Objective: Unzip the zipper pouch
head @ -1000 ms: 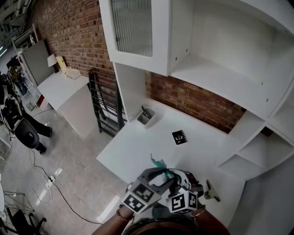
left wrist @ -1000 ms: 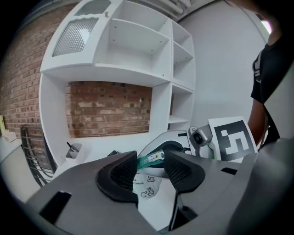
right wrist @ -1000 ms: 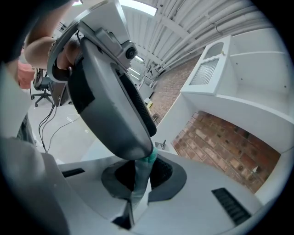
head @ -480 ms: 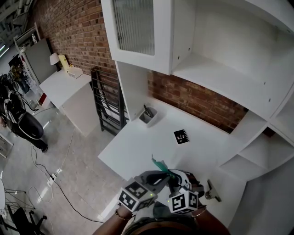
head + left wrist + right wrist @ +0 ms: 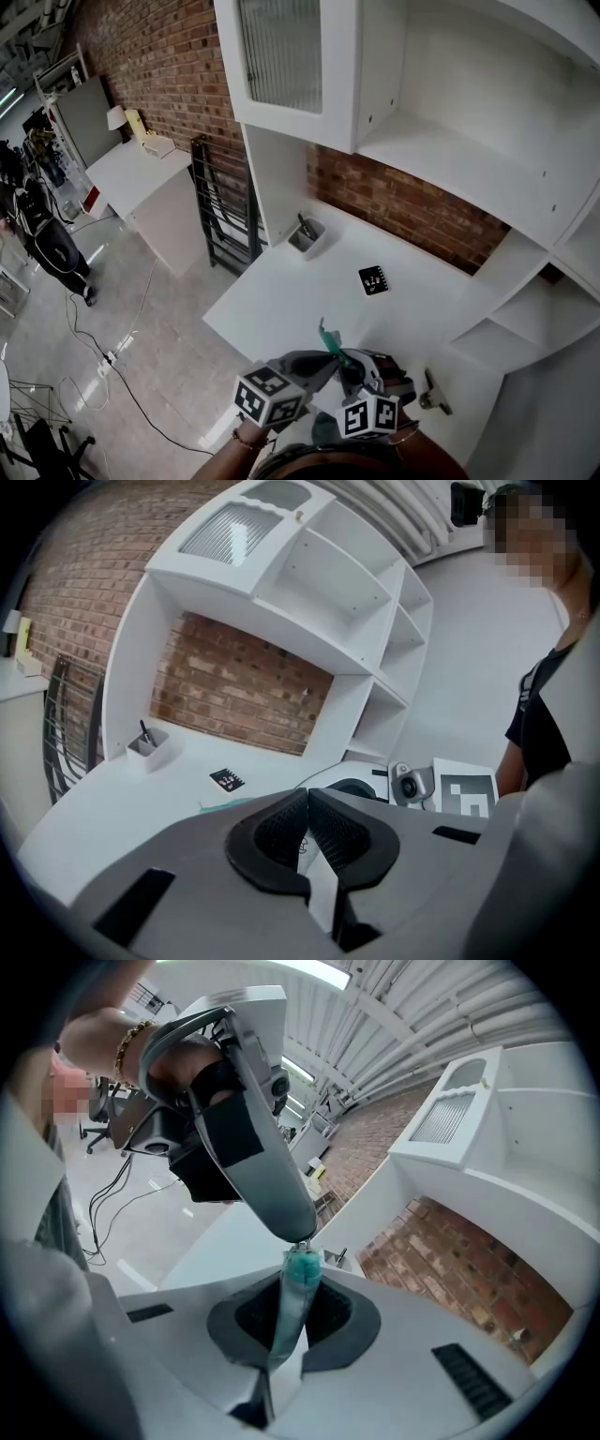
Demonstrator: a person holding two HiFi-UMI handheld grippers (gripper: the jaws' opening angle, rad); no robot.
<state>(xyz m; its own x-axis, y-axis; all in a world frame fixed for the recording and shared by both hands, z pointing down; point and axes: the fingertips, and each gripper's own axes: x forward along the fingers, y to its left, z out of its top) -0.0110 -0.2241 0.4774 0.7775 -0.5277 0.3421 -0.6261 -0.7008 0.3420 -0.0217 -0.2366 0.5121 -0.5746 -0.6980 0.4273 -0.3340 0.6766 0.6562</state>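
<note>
The right hand-held gripper [image 5: 292, 1321] clamped the teal fabric zipper pouch [image 5: 302, 1279] while the left hand-held gripper [image 5: 307, 803] pinched its twelve-o'clock metal pull [image 5: 301, 1240], unzipping apparently not yet begun.

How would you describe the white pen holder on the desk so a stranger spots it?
Start at the white desk below the brick wall. In its back left corner stands the white pen holder, a dark pen inside, unlike the flat black card nearby.

A small white bin [image 5: 306, 237] holding a pen stands on the white desk [image 5: 272, 305] by the brick wall [image 5: 403, 206], a black card [image 5: 372, 280] lying near it
</note>
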